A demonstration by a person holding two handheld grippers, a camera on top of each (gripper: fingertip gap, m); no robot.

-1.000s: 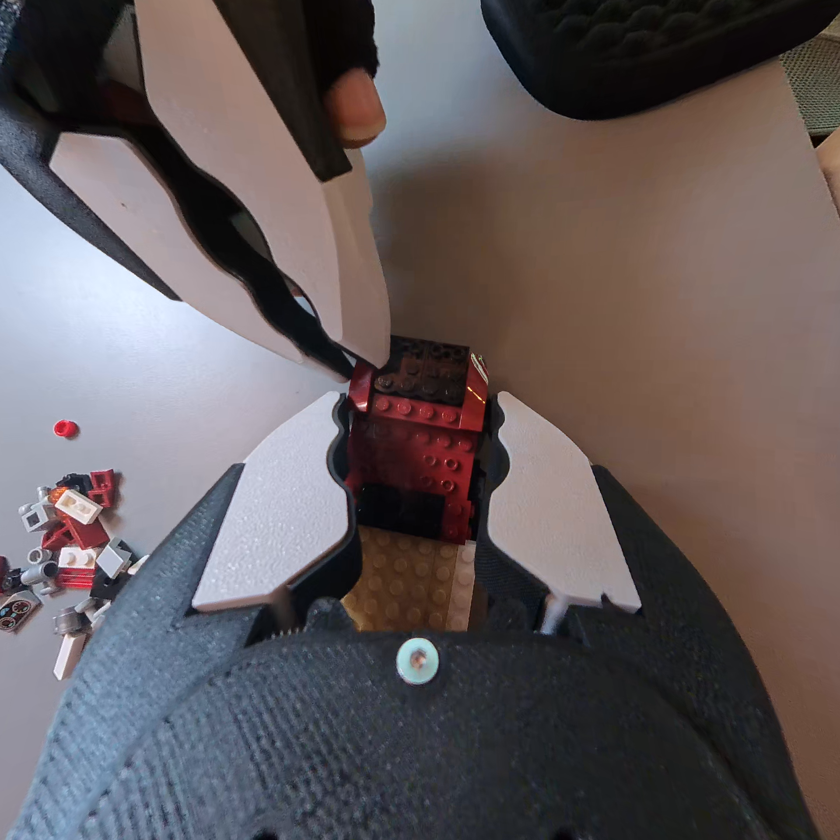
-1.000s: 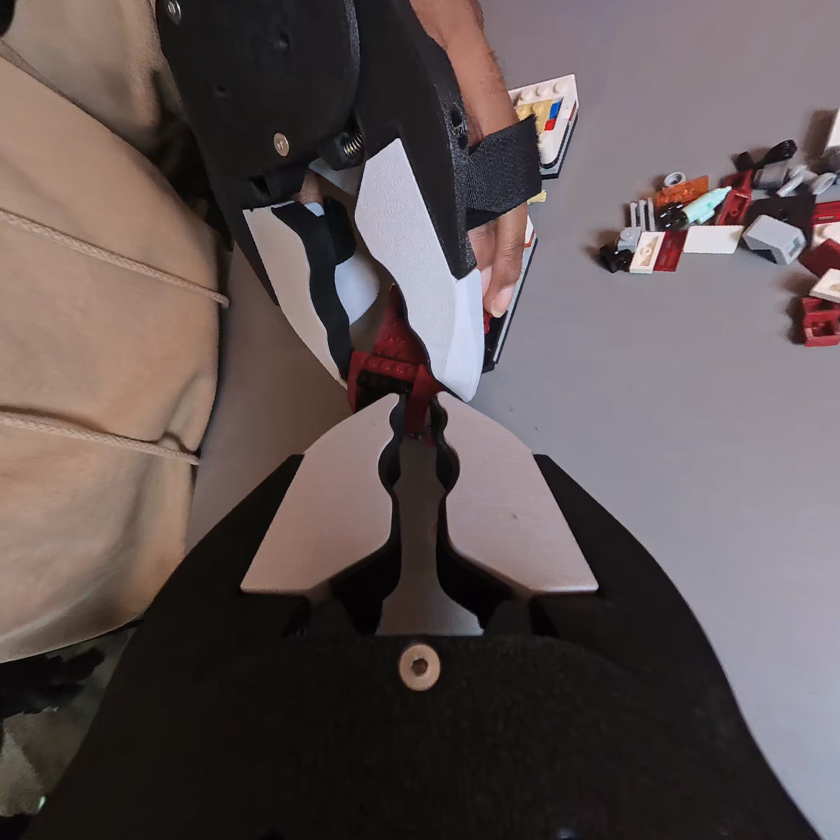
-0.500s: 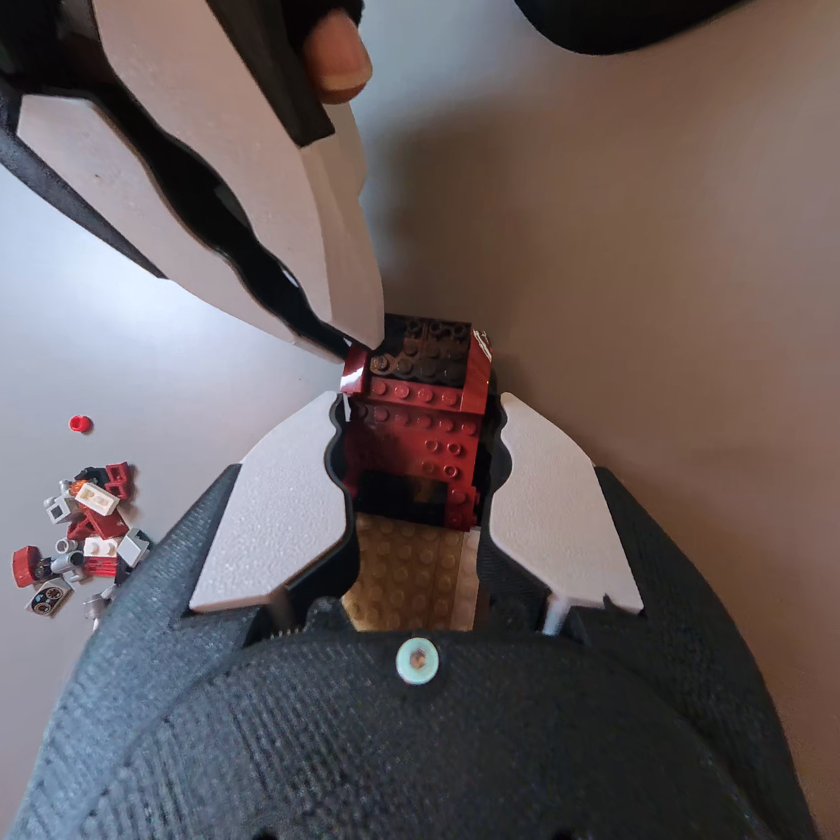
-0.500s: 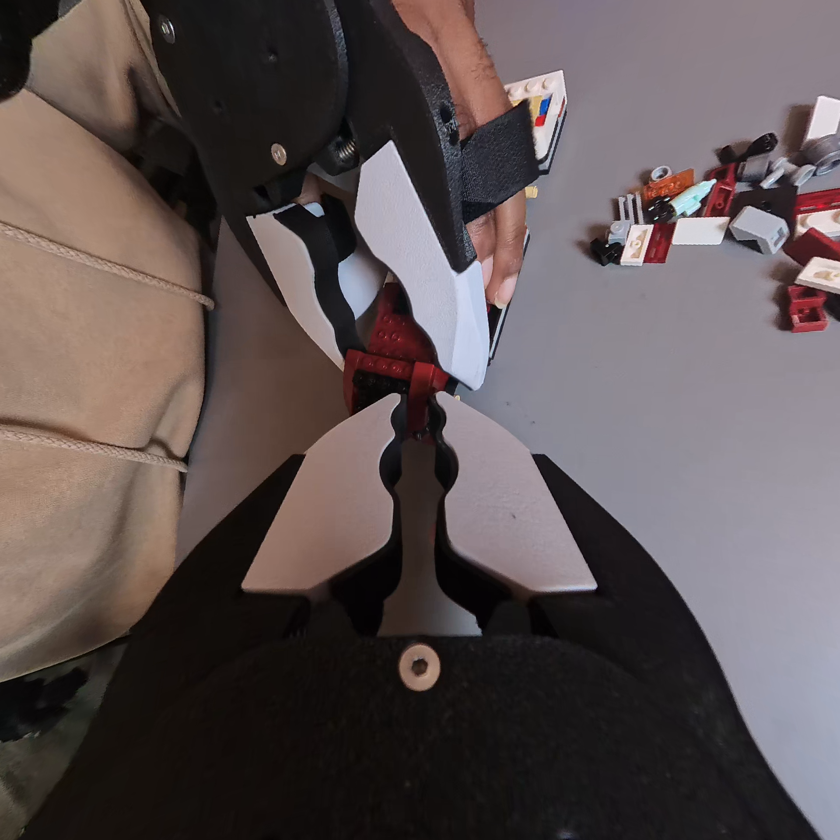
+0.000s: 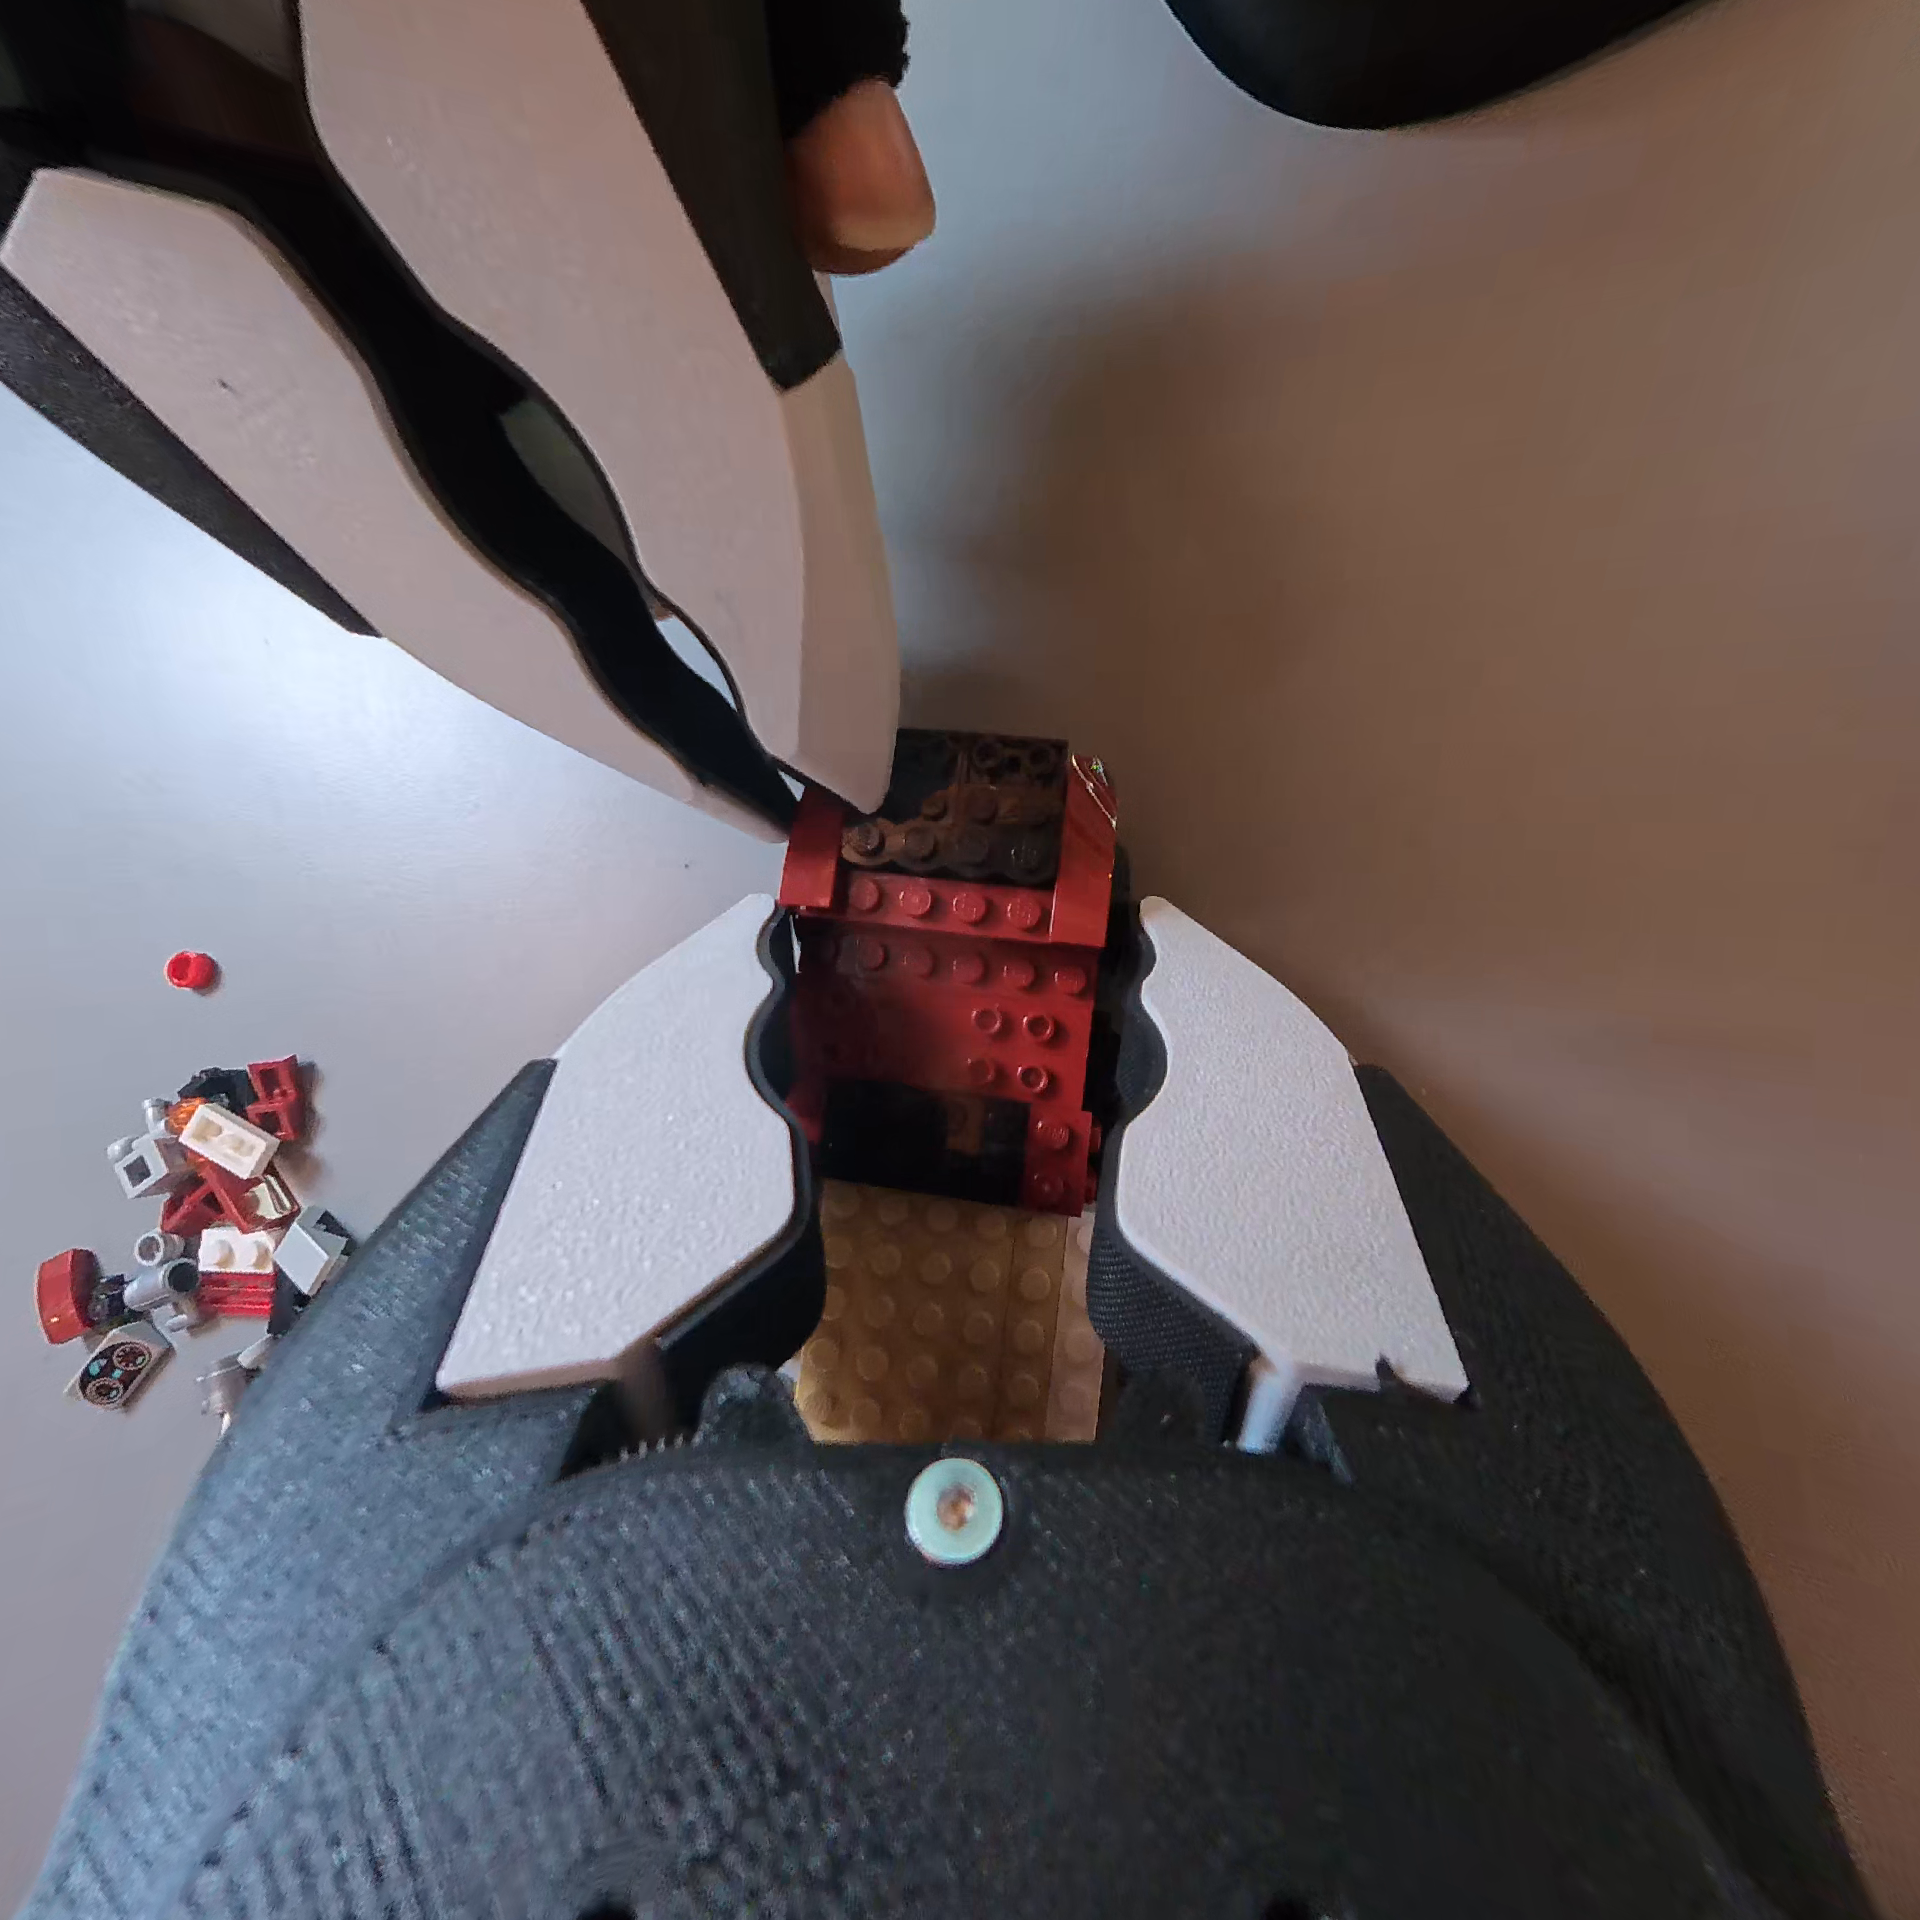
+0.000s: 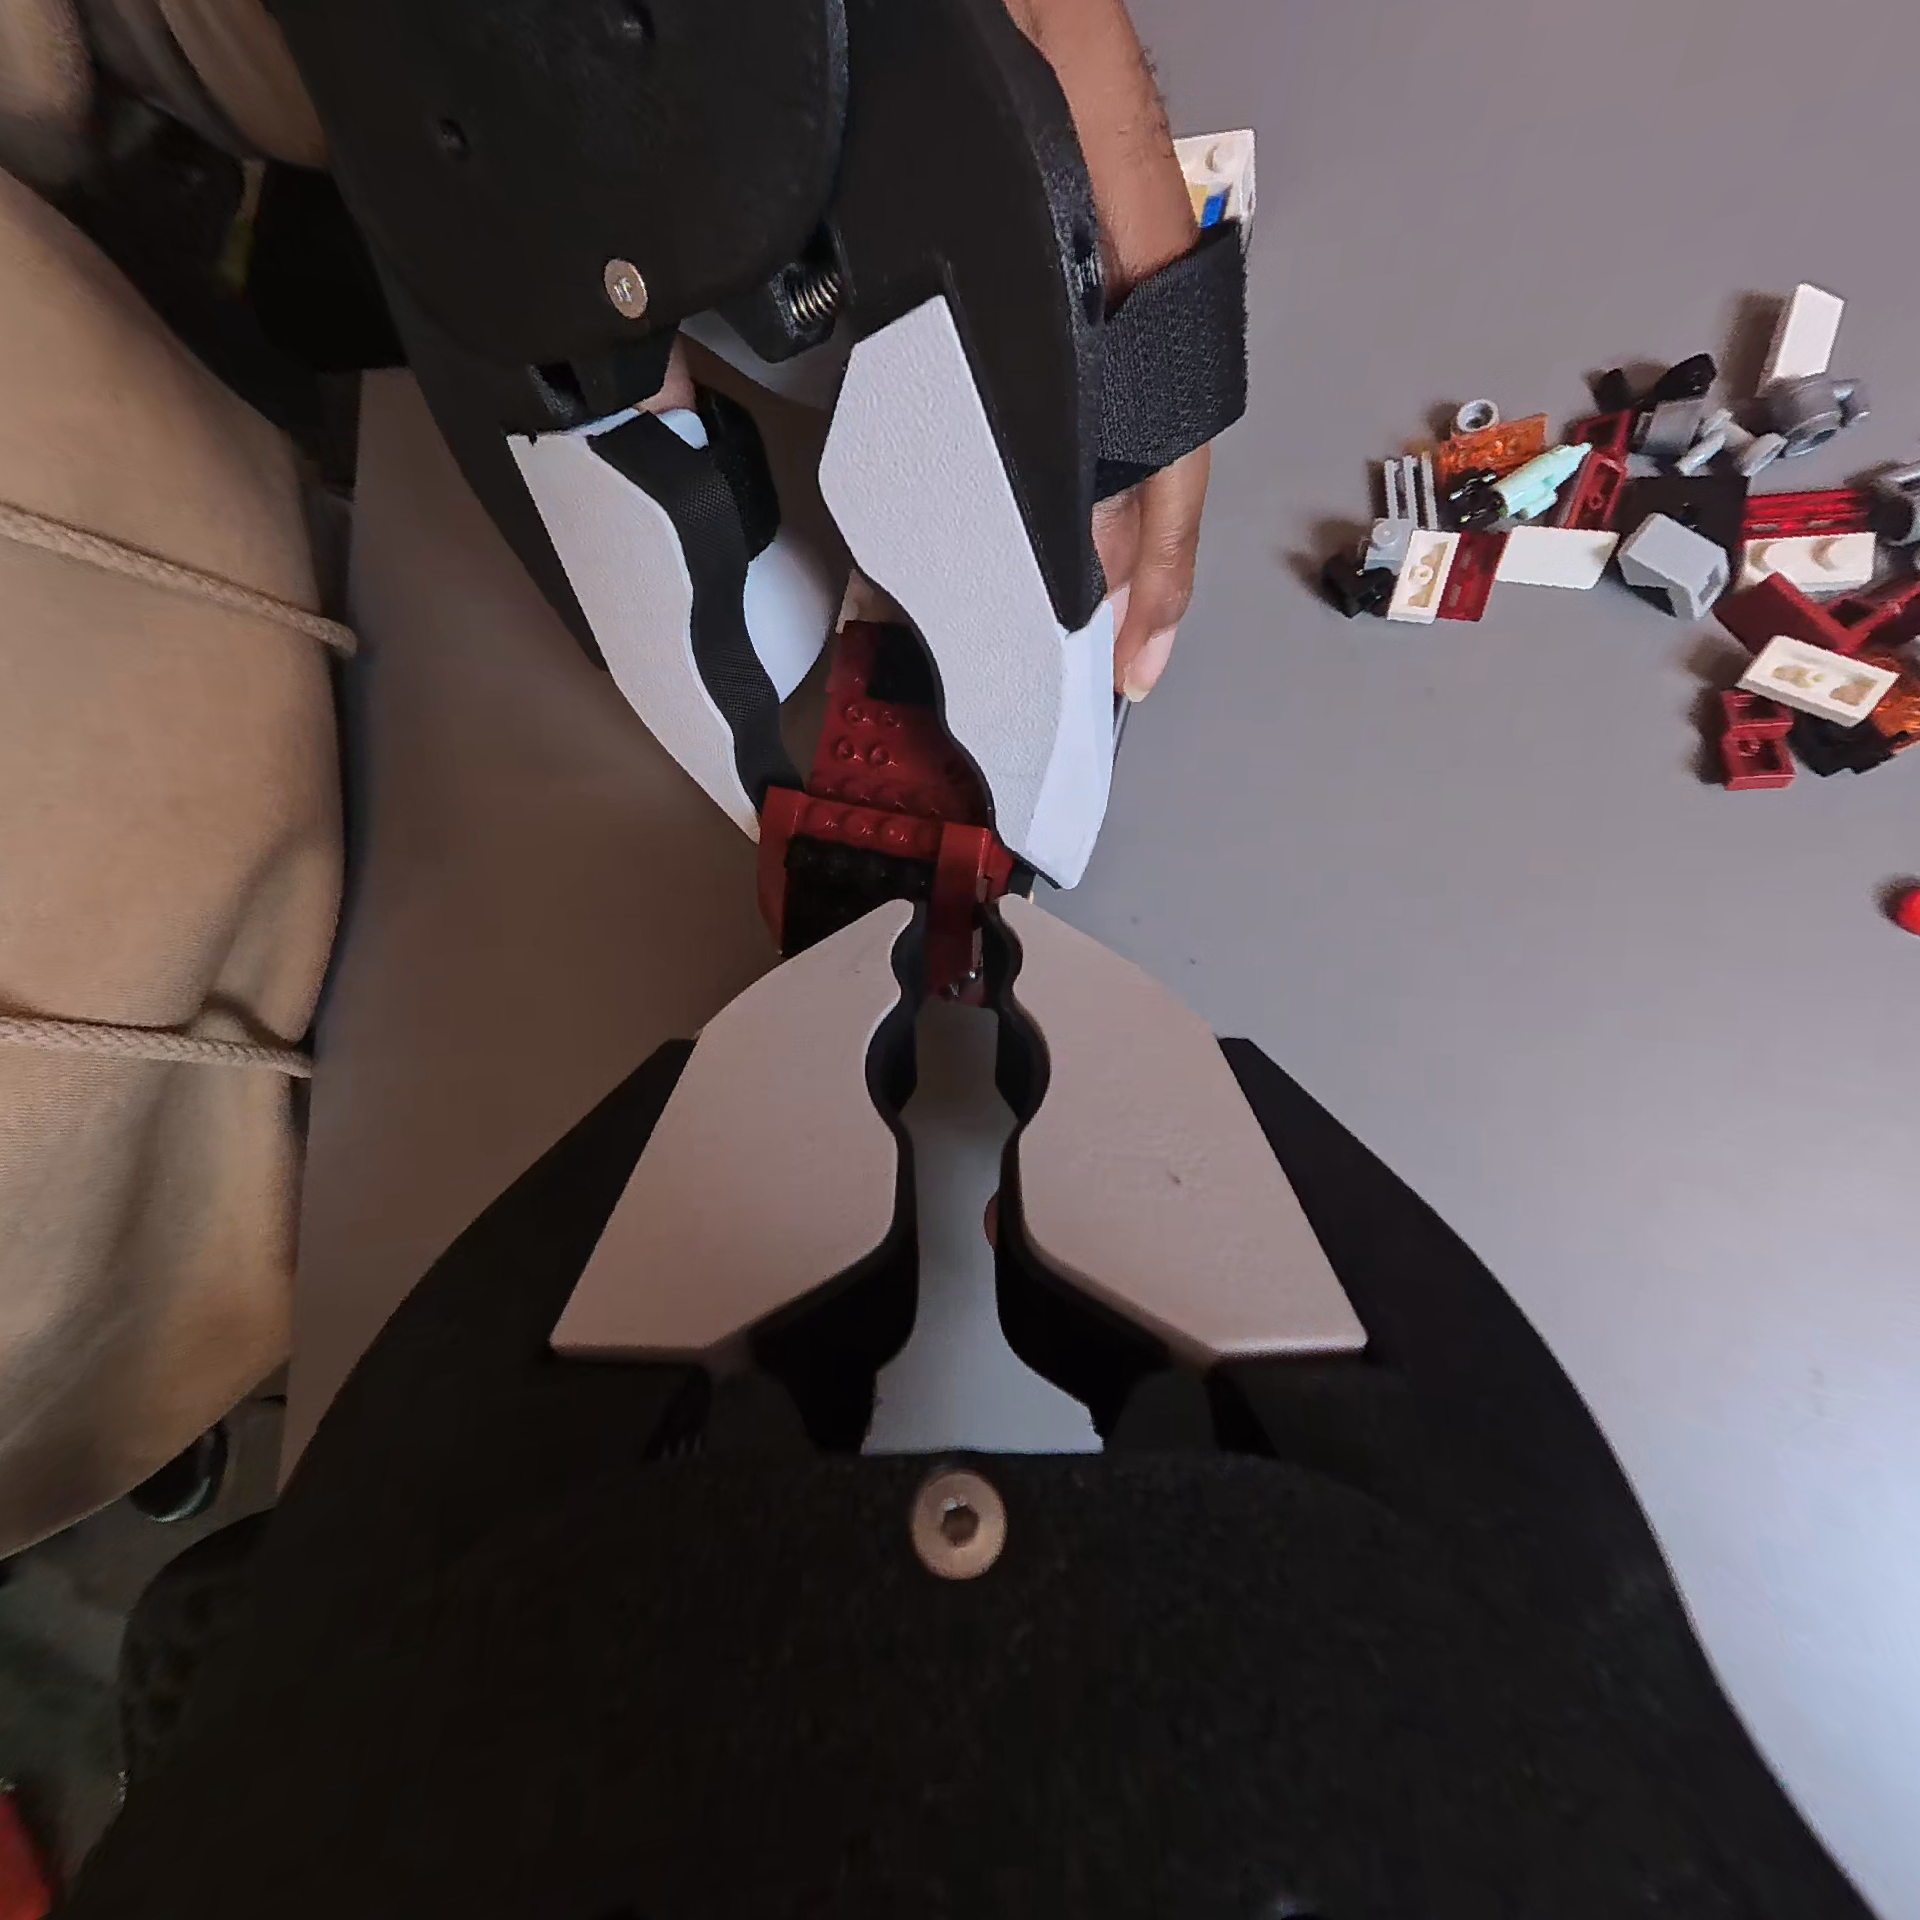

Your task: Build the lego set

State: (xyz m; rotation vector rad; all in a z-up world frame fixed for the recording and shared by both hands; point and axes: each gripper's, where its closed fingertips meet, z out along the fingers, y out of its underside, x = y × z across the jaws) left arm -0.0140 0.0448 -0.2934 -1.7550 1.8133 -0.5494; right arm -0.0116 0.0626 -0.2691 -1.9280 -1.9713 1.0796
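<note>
Left wrist view, left to right:
- Small red round stud (image 5: 190, 968), alone on the grey table (image 5: 312, 790), left edge at mid height.
- Heap of loose bricks (image 5: 203, 1216), lower left: dark red, white, grey and black pieces, plus one printed tile at the near edge.
- Right gripper (image 5: 805, 816), entering from upper left, white fingers drawn narrow, tips pinched on the dark red strip (image 5: 812, 854) along the left side of the model's top. Fingertip of the holding hand (image 5: 868, 197) above it, upper centre.
- Left gripper (image 5: 951, 914), lower centre, spread wide around the brick model (image 5: 961, 997): dark red body, black studded top, tan baseplate (image 5: 935, 1320) nearest the camera. Left pad against the model's side; right pad close against the other side, contact in shadow.
- Black padded object (image 5: 1455, 52), upper right corner, partly out of frame.

Right wrist view, left to right:
- Beige garment with cords (image 6: 135, 831), filling the left side.
- Left gripper (image 6: 894, 842), upper centre, straddling the same model (image 6: 883, 758), strapped hand (image 6: 1143, 540) behind it.
- Right gripper (image 6: 956, 920), centre, nearly closed, both black pads pressed on the dark red strip (image 6: 961, 894) at the model's near corner.
- White plate with coloured bricks (image 6: 1221, 171), upper centre-right, mostly hidden by the hand.
- Scatter of loose bricks (image 6: 1662, 540), upper right.
- Red piece (image 6: 1907, 906) at the right edge.
</note>
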